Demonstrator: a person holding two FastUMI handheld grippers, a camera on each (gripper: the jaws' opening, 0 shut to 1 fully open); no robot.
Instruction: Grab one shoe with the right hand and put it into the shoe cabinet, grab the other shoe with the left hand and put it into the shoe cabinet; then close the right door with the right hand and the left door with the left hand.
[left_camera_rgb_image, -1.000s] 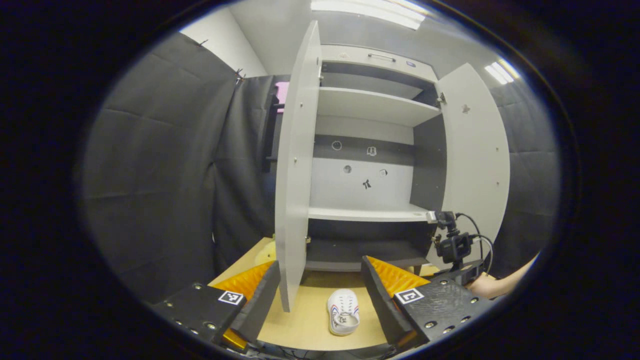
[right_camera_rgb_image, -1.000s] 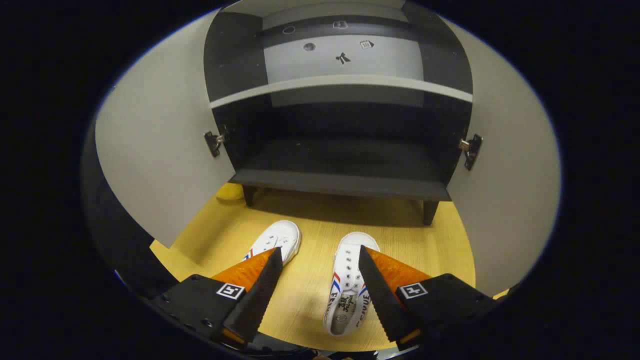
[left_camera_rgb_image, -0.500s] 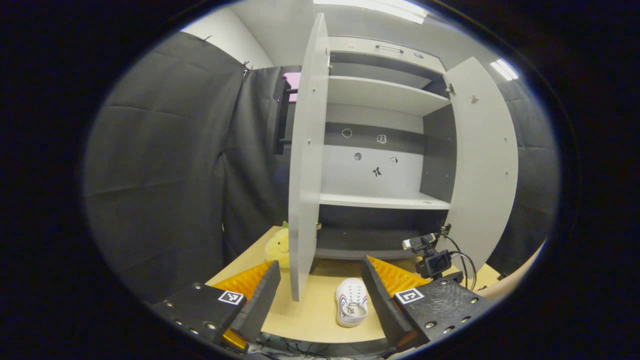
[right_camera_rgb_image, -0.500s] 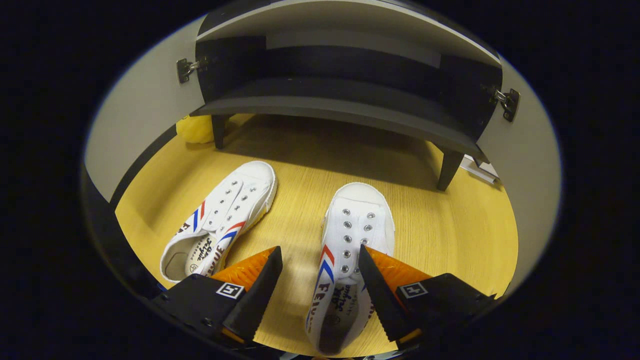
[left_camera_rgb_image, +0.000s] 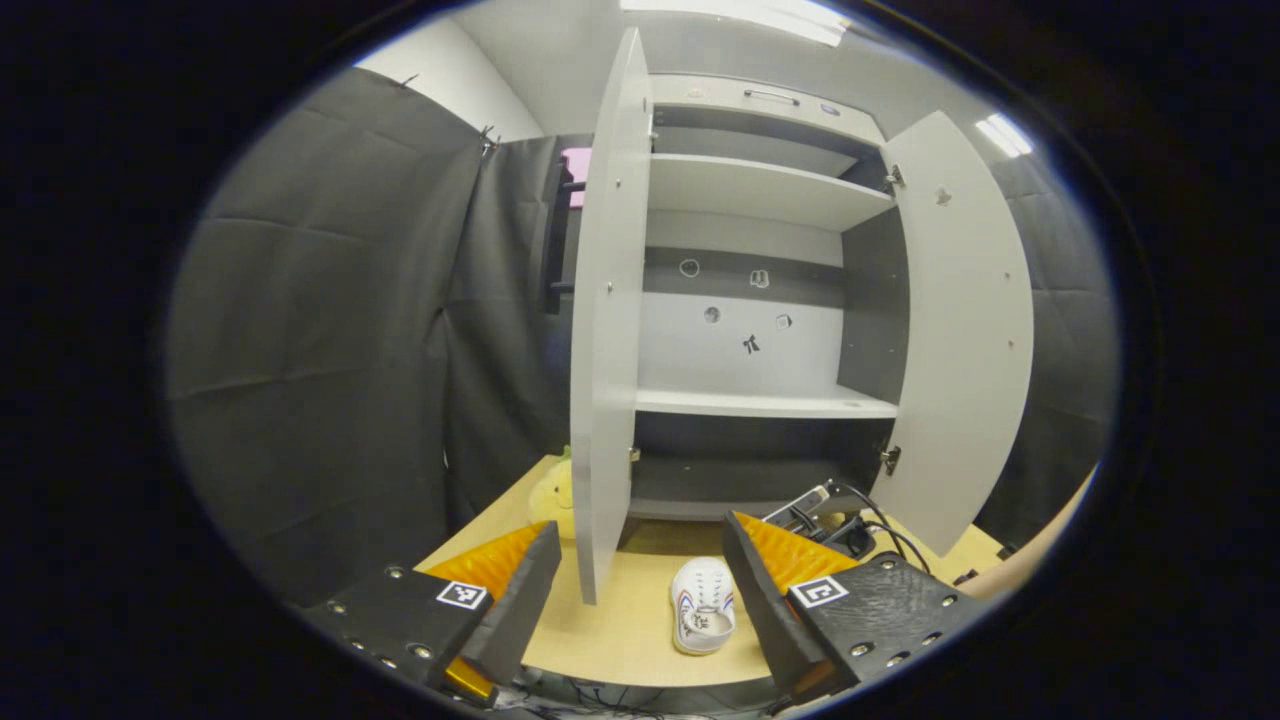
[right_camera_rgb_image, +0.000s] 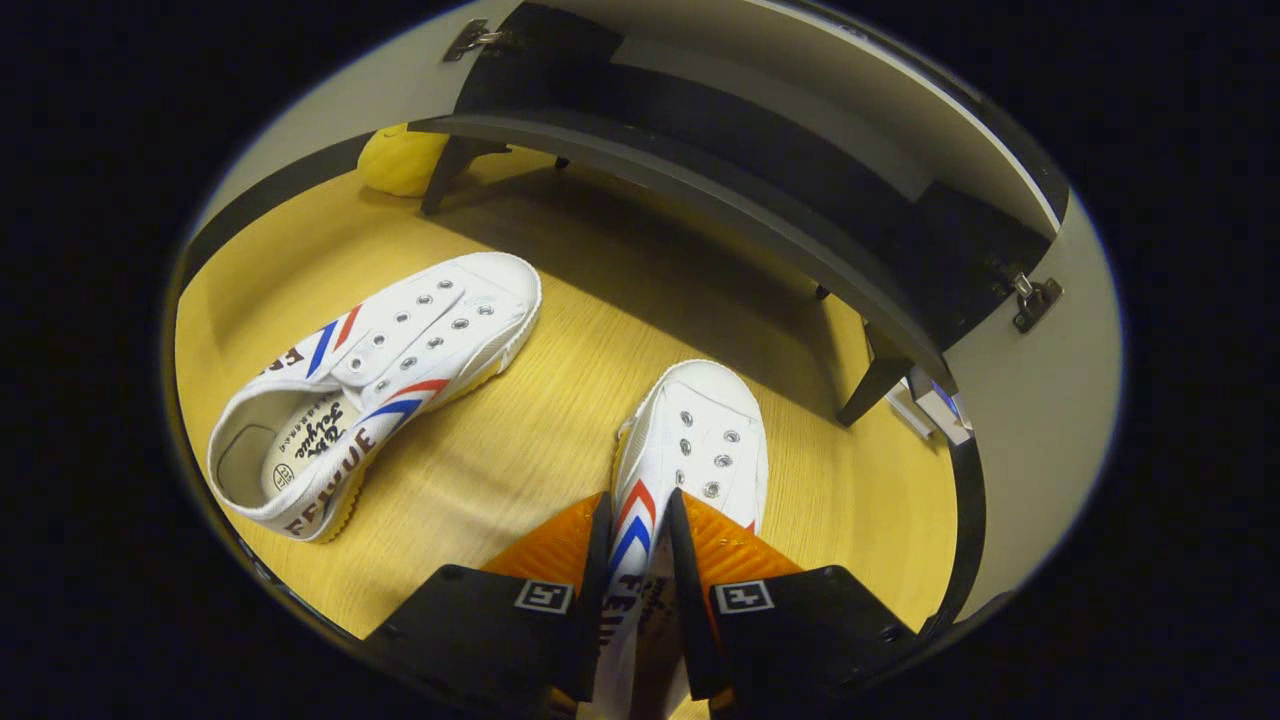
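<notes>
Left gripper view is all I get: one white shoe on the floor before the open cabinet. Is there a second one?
Observer: Yes. In the right gripper view a second shoe lies on the floor, and the right gripper has its fingers shut on that shoe's side wall.
Operator: Which way does it point?
Observer: Its toe points toward the cabinet's bottom shelf; the other shoe lies to its left, angled, its toe also toward the cabinet.
Operator: And that yellow thing by the door?
Observer: A yellow soft toy, on the floor beside the cabinet's front leg.
</notes>
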